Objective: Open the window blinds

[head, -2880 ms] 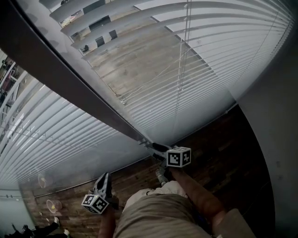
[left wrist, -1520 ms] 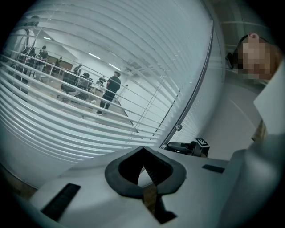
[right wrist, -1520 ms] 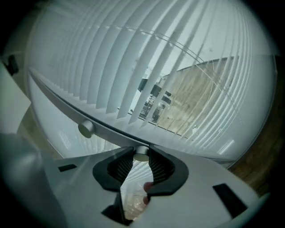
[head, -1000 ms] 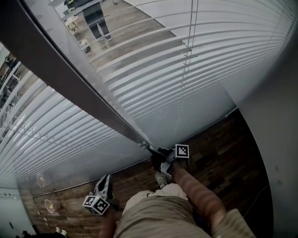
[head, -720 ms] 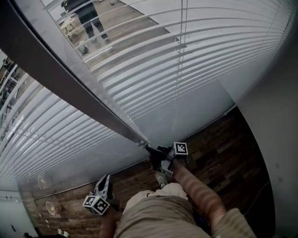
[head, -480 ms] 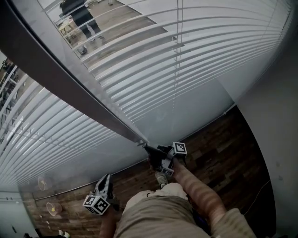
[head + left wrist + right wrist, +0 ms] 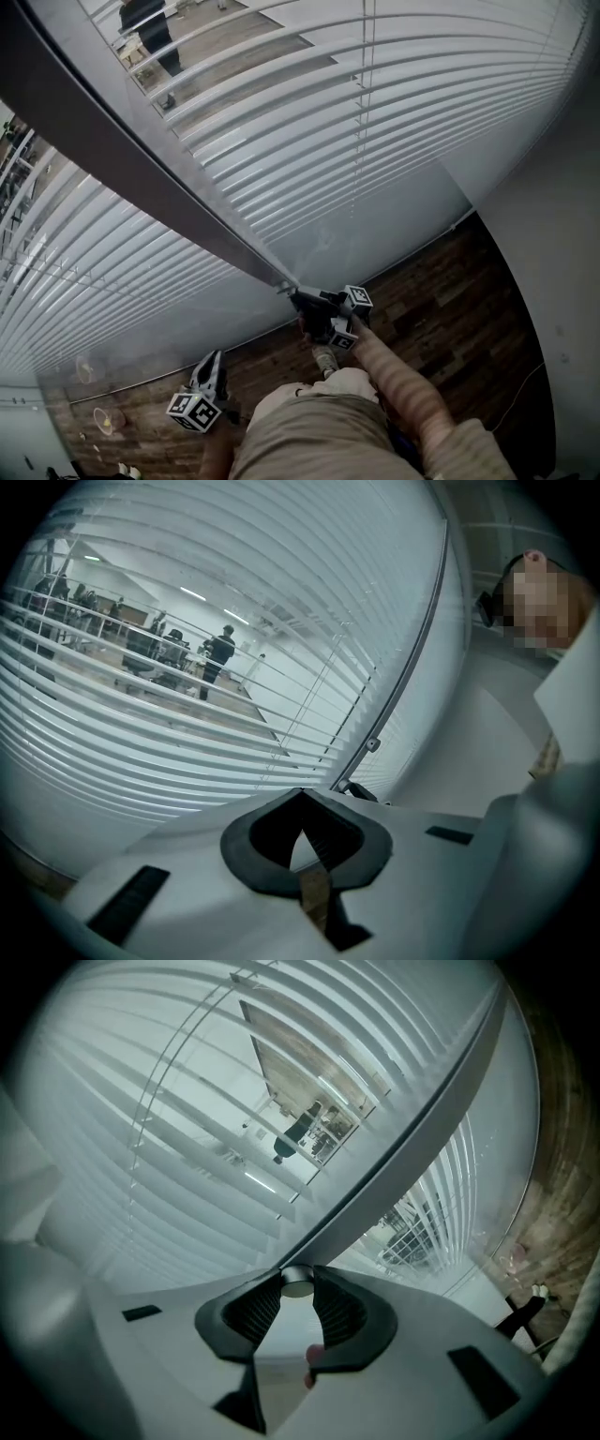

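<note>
Right gripper view: wand end (image 7: 298, 1284) between tips of right claw (image 7: 298, 1279); blinds (image 7: 187, 1101) beyond

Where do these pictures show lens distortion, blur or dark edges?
Head view: straight slats bow into arcs, and the wand, close to the lens, looks thick and soft. Left gripper view: black corners ring the image. Right gripper view: the same black ring; light washes out the slats.

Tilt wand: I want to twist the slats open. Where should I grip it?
Probably the tilt wand's round lower end, coming from below along its length, as the right gripper has it: a thin straight rod, so rolling the wrist twists it.
</note>
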`<state>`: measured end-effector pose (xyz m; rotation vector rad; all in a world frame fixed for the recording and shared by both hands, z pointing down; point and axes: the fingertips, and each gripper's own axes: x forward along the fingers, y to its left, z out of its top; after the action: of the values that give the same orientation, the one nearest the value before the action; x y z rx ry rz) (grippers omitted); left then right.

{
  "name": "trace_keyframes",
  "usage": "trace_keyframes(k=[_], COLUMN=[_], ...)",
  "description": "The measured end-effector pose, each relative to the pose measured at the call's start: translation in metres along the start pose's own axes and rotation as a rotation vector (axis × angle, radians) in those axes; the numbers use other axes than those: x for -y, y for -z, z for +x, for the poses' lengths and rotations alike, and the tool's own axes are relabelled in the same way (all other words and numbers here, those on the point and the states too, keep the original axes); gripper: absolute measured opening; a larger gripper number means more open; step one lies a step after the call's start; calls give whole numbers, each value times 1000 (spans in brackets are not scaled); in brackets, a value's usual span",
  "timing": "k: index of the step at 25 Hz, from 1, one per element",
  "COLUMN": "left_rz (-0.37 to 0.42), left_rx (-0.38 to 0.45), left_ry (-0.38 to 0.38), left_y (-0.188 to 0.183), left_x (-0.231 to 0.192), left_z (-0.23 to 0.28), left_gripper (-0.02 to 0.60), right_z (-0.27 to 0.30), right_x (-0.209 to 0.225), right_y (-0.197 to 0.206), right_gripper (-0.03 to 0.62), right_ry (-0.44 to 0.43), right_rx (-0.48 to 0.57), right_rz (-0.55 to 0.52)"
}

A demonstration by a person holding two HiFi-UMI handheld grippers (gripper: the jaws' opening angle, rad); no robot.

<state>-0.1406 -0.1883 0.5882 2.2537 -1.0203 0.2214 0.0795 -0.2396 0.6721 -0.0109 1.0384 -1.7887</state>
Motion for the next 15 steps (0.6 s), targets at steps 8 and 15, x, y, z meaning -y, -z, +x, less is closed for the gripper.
trace_keyframes(k=[8,15], left_rz=[-10,-8], left_rx=[19,49], left_ry=[8,2], left_y=[-10,-20], left_x=[-2,-9], left_z=[-1,-10], left_gripper=[14,14], right_z=[-1,-19], right_x=[-17,-66], right_y=[2,25], right_gripper=[198,202], right_ry=[255,720], right_rx=[9,-29], right_rz=[-460,-1232])
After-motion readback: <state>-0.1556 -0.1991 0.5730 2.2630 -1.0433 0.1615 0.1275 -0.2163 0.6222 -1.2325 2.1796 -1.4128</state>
